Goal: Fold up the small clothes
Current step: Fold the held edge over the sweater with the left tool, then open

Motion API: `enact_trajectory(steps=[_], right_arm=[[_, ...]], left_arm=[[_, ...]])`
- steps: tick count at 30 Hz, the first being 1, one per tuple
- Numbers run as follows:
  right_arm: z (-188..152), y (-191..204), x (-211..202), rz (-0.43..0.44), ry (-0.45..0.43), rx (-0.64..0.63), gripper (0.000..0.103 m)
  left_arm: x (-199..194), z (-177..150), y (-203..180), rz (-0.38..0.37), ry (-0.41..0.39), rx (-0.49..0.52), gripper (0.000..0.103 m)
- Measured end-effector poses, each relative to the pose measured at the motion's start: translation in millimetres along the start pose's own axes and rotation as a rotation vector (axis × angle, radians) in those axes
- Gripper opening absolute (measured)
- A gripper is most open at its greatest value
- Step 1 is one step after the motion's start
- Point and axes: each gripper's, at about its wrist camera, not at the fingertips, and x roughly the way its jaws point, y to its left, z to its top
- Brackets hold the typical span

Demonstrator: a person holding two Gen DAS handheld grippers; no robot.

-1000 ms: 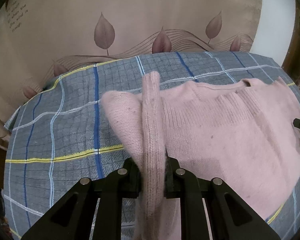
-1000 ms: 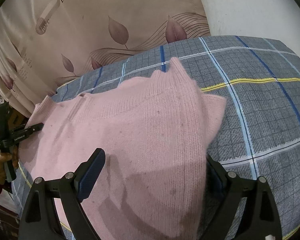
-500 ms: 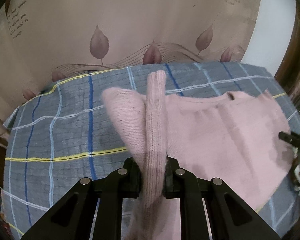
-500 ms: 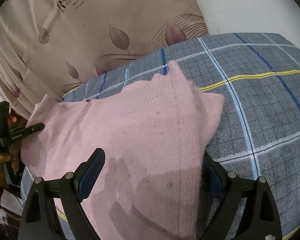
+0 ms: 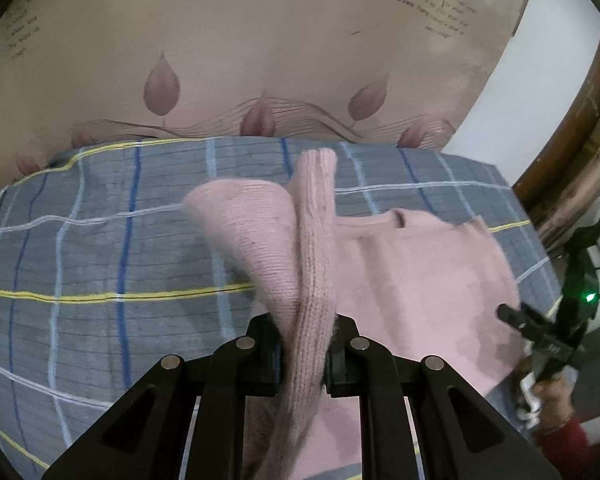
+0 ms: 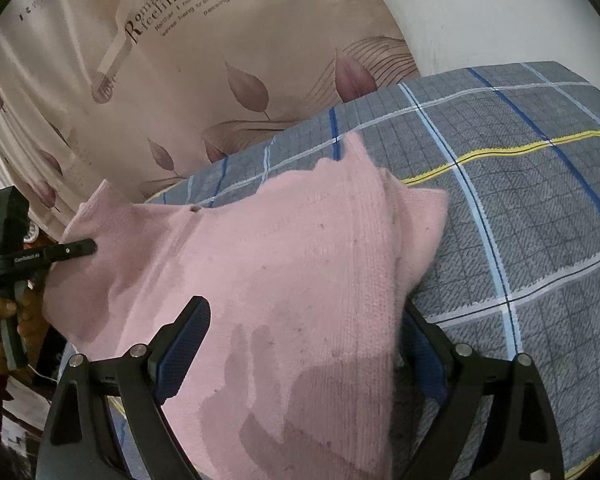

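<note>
A: Left gripper [image 5: 303,354] status?

B: Clamped on a fold of the pink sweater [image 5: 412,280]. The knit stands up as a ridge between the jaws, and a rounded flap hangs off its left side.

A: Right gripper [image 6: 300,344]?

B: Jaws spread wide, with the sweater draped between and over them. The blue pads [image 6: 188,336] aren't pressing cloth. The right finger is mostly hidden under the knit, so I can't tell if it touches.

A: Where's the sweater?

B: On the plaid sheet [image 5: 100,264], which is grey with blue, white and yellow lines. In the left wrist view the body lies flat to the right of the raised fold, neckline away from the camera. In the right wrist view the bulk lies left of centre, with a bunched edge toward the right over the sheet [image 6: 520,220].

A: Do the grippers see each other?

B: Yes. The right one shows at the far right of the left view [image 5: 540,336], tip at the sweater's edge, green light on. The left one shows at the left edge of the right view [image 6: 72,249], tip on the knit.

A: Background?

B: A beige leaf-print curtain [image 5: 260,60] behind the sheet, with white wall [image 6: 500,12] beside it.
</note>
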Motion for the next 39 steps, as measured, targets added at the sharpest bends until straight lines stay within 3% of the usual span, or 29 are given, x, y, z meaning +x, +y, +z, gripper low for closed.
enact_trajectory(steps=[6, 14, 24, 39], right_arm=[[-1.5, -0.3, -1.4, 0.018, -0.012, 0.004, 0.091], [-3.6, -2.2, -6.9, 0.049, -0.034, 0.017, 0.091], [-3.7, -4.0, -11.5, 0.074, -0.046, 0.028, 0.091], [-4.0, -3.5, -14.7, 0.086, -0.053, 0.029, 0.091]], left_arm=[[-0.7, 7.1, -25.8, -0.121, 0.003, -0.073, 0.015], [14.8, 14.6, -63.1, -0.212, 0.002, -0.163, 0.015], [43.6, 7.2, -114.1, -0.269, 0.019, -0.214, 0.015], [87.8, 1.6, -160.8, -0.322, 0.03, -0.295, 0.015]])
